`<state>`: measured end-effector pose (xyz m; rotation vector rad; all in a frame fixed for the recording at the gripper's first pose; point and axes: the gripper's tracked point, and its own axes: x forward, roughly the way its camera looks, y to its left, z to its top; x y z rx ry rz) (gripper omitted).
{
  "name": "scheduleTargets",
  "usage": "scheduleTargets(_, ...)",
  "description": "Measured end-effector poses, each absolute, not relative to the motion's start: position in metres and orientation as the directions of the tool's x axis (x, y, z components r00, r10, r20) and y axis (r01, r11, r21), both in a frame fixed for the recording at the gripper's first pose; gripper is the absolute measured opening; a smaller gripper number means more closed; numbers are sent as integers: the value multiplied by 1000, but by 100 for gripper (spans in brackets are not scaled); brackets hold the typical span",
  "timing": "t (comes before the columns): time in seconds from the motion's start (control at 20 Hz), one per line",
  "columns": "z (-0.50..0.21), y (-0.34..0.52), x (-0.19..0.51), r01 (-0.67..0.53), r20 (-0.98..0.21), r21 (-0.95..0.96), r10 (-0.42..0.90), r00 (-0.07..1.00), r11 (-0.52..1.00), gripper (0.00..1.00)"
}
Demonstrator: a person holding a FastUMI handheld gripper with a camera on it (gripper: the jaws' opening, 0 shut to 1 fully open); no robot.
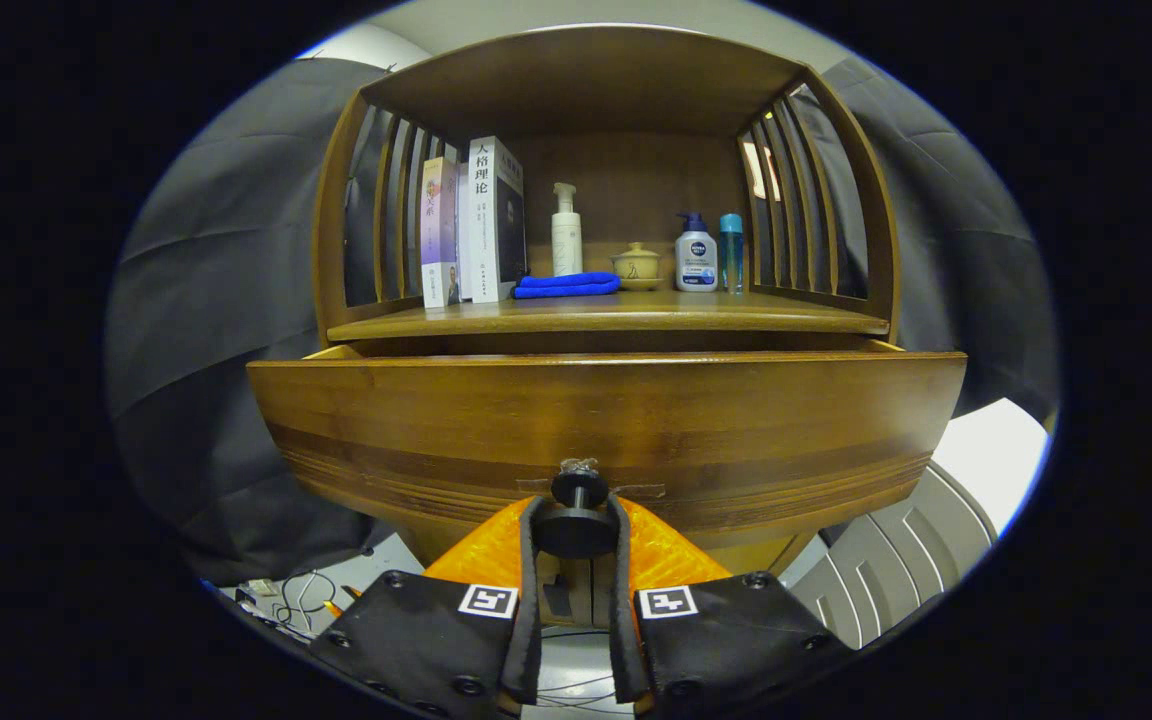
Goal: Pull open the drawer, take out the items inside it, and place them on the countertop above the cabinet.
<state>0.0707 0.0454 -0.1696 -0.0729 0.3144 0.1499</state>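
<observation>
A wooden cabinet has a drawer (606, 420) pulled partly out toward me; its broad front fills the space ahead of the fingers. A round dark knob (577, 517) sticks out of the drawer front, low and centred. My gripper (576, 530) is shut on that knob, one finger pressing each side of it. The drawer's inside is hidden behind its front panel. Above it runs the countertop (736, 315), a wooden shelf with slatted sides.
On the countertop stand books (471, 225), a white pump bottle (566, 232), a folded blue cloth (566, 285), a small lidded cup (636, 266), a blue-capped pump bottle (696, 255) and a teal bottle (731, 250). Cables (301, 595) lie on the floor, lower left.
</observation>
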Motion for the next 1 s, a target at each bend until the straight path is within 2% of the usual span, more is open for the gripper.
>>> scheduleTargets(0.35,-176,43,38,-179,-273,-104,145,951,978,30)
scheduleTargets(1.0,-179,44,-9,-220,-272,-112,183,945,969,30)
